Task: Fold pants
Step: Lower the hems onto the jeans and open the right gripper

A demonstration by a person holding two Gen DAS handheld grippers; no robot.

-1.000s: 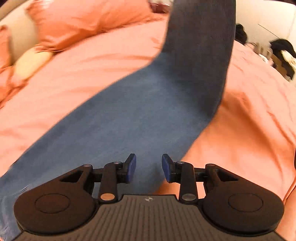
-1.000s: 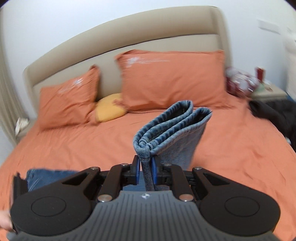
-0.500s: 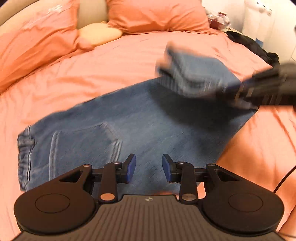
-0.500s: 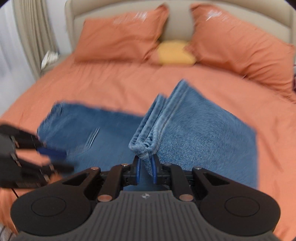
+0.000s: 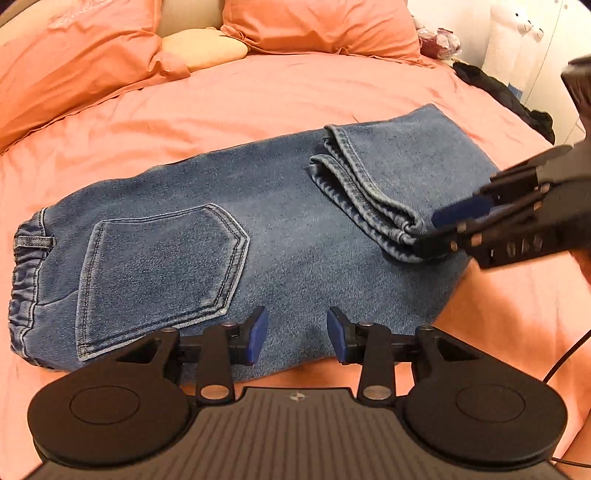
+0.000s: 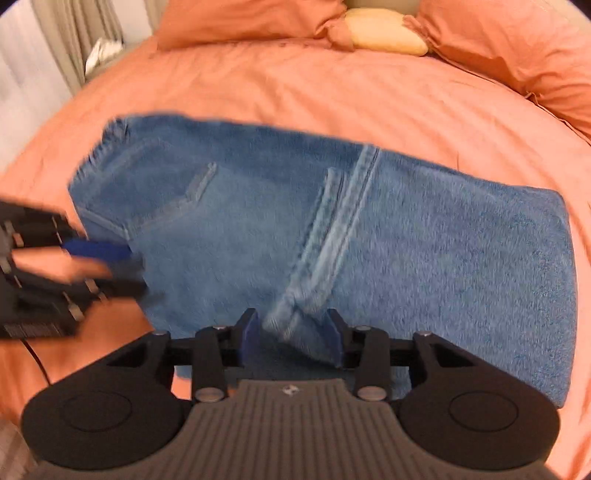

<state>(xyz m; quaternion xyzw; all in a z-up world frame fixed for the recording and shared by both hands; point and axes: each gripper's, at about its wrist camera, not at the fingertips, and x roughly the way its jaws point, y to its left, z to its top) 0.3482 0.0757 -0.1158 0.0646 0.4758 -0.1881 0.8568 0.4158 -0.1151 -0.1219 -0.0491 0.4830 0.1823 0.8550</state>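
Note:
Blue jeans (image 5: 258, 221) lie on the orange bed, waistband (image 5: 26, 266) at the left, back pocket (image 5: 159, 273) facing up. The leg ends are folded back over the thighs, hems (image 5: 362, 188) lying across the middle. My left gripper (image 5: 297, 334) is open and empty over the near edge of the jeans. My right gripper (image 6: 291, 334) is open, its jaws either side of the near hem corner (image 6: 295, 317); it also shows in the left wrist view (image 5: 443, 229). The jeans fill the right wrist view (image 6: 424, 240), and the left gripper (image 6: 103, 266) shows there at the left.
Orange sheet (image 5: 258, 96) covers the bed. Orange pillows (image 5: 74, 55) and a yellow cushion (image 5: 207, 48) lie at the headboard. Dark clothing (image 5: 506, 96) sits at the bed's right edge. A curtain (image 6: 74, 33) hangs left of the bed.
My right gripper carried the leg ends over, laid them on the thighs and opened. The left gripper stayed open and now sits over the jeans' near edge.

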